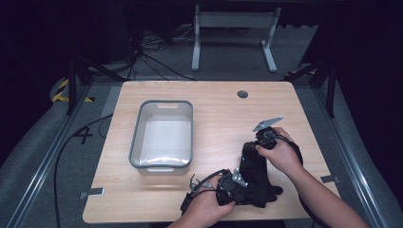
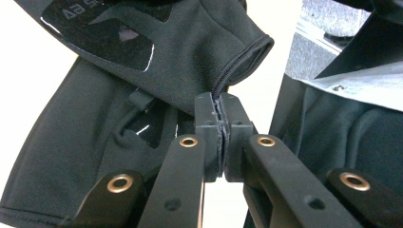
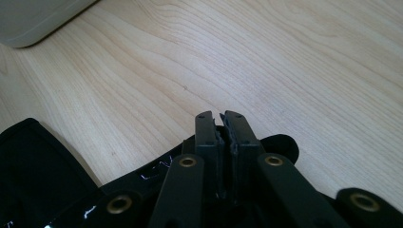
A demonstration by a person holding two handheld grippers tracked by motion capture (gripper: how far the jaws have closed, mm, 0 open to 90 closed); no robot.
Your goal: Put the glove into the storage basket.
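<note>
The tabletop [image 1: 214,109] is viewed from above the person's side, looking forward and down, with floor seen beyond. The left gripper view is taken very close, along its fingers [image 2: 209,123], against black gloves [image 2: 95,142]. The right gripper view is aimed low across the wood. The gloves [image 1: 256,175] and tabletop are shared.

No legible text on anything.

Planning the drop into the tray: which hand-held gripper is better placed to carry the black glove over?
Left, probably. The left hand-held gripper is shut on the black glove at its cuff hem and sits nearer the grey tray. The right hand-held gripper pinches the far edge.
</note>
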